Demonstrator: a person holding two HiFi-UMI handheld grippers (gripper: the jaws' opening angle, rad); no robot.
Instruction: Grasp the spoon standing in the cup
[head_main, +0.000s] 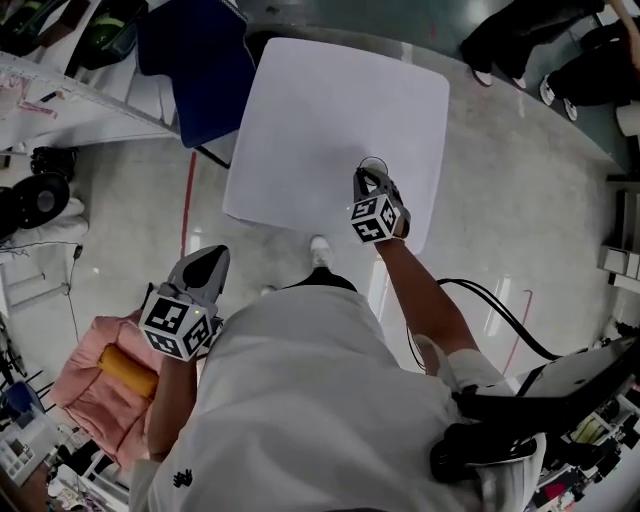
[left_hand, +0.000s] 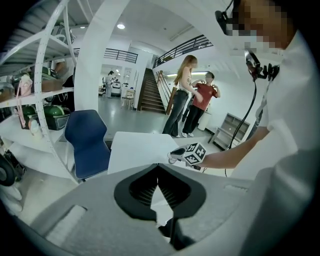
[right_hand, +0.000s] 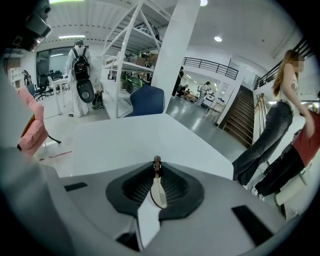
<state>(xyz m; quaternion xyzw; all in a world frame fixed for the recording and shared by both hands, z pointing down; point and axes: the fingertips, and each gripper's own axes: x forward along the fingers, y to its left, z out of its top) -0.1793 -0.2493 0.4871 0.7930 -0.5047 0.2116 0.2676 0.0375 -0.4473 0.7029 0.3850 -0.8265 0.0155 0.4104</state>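
Risk: the spoon is thin and sits edge-on in the right gripper, so a slanted lift could twist it loose or tip the cup, which stands near the table edge. The jaws are nearly together, pinching the spoon above the cup. Left gripper closed, empty, held well back.

The cup (only a rim arc shows) hides behind the right hand-held gripper.

Head view looks steeply down on the table; both gripper views seemingly face level across it.
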